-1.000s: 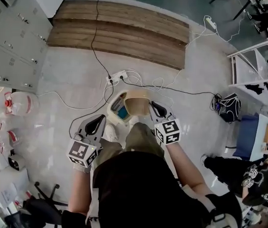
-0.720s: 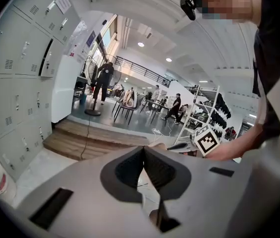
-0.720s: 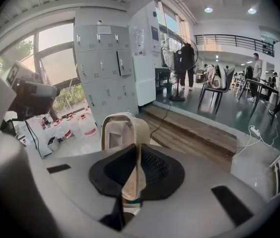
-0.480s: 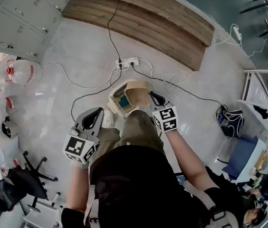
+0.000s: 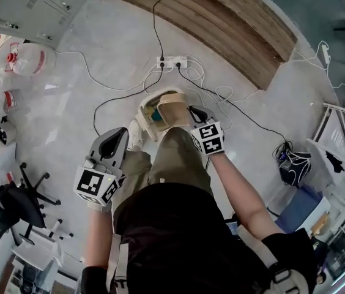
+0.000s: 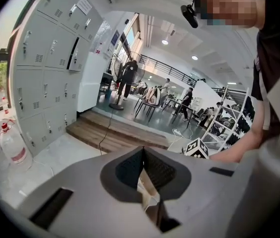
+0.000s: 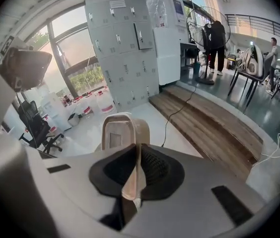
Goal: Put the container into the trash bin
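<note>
Head view: the right hand-held gripper [image 5: 198,116] holds a beige rectangular plastic container [image 5: 172,110] at the mouth of a white plastic trash bin [image 5: 143,106] on the floor.

Left gripper view: the left hand-held gripper [image 6: 143,152] has its jaws together and empty.

Right gripper view: the jaws are clamped on the container's thin wall.

Bare floor [image 5: 93,66] left of bin [image 5: 143,116], container [image 5: 172,108] over much of its mouth, cables [image 5: 212,92] and power strip [image 5: 172,62] just behind, leg [image 5: 178,164] apparently against its near side, step [image 5: 233,32] beyond, chair [image 5: 13,204] well apart.

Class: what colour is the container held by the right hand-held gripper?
Pale beige: the container shows best in the right gripper view.
</note>
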`<state>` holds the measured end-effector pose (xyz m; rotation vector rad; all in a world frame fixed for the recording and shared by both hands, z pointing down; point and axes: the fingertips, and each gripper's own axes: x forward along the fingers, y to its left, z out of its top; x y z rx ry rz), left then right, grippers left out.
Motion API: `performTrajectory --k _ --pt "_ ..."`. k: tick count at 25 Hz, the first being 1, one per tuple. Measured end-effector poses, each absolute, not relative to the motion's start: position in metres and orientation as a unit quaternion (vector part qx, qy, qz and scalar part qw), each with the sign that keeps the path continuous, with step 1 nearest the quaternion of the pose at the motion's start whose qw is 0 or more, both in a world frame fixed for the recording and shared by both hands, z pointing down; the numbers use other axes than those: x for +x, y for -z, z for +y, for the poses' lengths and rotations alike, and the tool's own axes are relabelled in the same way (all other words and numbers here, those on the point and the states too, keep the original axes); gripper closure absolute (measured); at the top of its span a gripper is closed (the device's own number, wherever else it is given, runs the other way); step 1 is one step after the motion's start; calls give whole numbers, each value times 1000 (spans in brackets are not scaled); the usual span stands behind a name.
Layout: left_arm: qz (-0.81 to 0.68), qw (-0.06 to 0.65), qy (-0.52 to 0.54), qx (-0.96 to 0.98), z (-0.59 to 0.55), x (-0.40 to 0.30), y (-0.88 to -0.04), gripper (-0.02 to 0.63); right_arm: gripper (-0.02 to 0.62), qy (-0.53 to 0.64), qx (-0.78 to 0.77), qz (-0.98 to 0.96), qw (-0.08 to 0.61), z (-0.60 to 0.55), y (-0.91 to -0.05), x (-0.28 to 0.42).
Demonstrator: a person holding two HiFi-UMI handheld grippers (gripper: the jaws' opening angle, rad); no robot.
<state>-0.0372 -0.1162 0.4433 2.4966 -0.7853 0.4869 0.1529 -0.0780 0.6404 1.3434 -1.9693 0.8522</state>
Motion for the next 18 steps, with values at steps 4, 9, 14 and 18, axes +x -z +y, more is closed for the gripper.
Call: performTrajectory --k 4,9,14,18 --pt "-308 250 -181 900 -115 -37 -454 598 552 -328 483 -748 317 -80 -668 154" --pt "-321 265 -192 889 -109 -39 -468 598 552 -336 460 -749 339 -83 -704 151" --pt "-329 279 -204 879 -103 -42 -480 598 552 -346 446 -745 355 -86 -736 146" --pt "-340 288 -206 871 -102 -49 -489 598 552 -349 435 -744 370 -89 -759 139"
